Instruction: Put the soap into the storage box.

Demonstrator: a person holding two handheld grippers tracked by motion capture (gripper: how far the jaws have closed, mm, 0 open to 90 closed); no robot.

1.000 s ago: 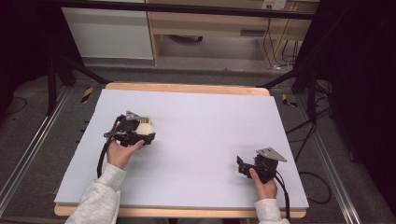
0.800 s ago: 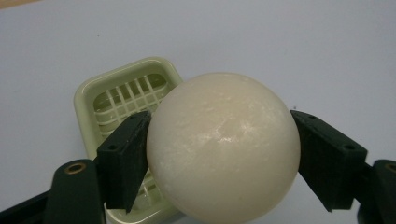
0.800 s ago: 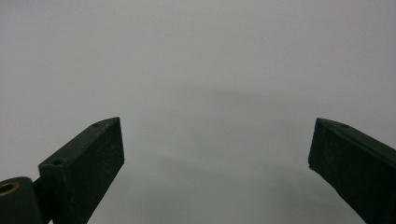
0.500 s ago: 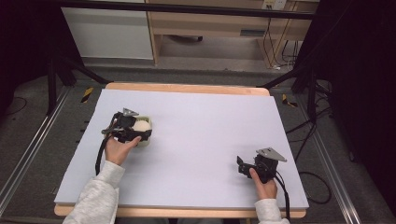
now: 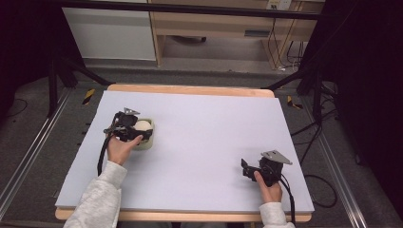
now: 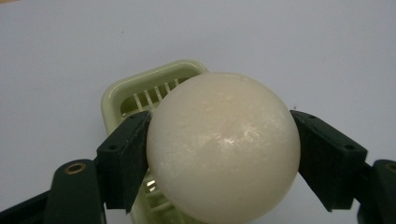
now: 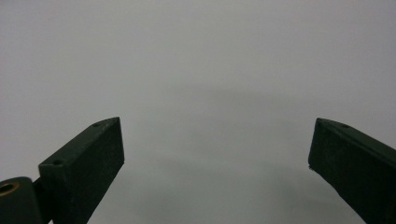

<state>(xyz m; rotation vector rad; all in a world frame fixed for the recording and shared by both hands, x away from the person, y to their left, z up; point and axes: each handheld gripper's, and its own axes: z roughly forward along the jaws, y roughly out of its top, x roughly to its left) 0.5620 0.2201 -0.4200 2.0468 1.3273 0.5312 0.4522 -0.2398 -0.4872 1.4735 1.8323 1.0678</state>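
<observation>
A cream-white ball [image 6: 223, 147] is clamped between the two black jaws of my left gripper [image 6: 219, 158]. It hangs just above a pale green slotted tray [image 6: 144, 91] that lies on the table. From above, the left gripper [image 5: 137, 130] sits at the table's left with the ball [image 5: 141, 126] over the tray [image 5: 145, 142]. My right gripper [image 5: 247, 170] rests low at the table's front right. Its jaws [image 7: 217, 163] stand wide apart over bare white surface, with nothing between them.
The white tabletop [image 5: 204, 128] has a wooden edge at the back and front. Dark stands and cables [image 5: 313, 142] flank the table on the right, and a wooden cabinet [image 5: 214, 28] stands beyond the far side.
The left gripper with the ball has shifted slightly toward the near side and now sits over the green tray. The right gripper has stayed still.
</observation>
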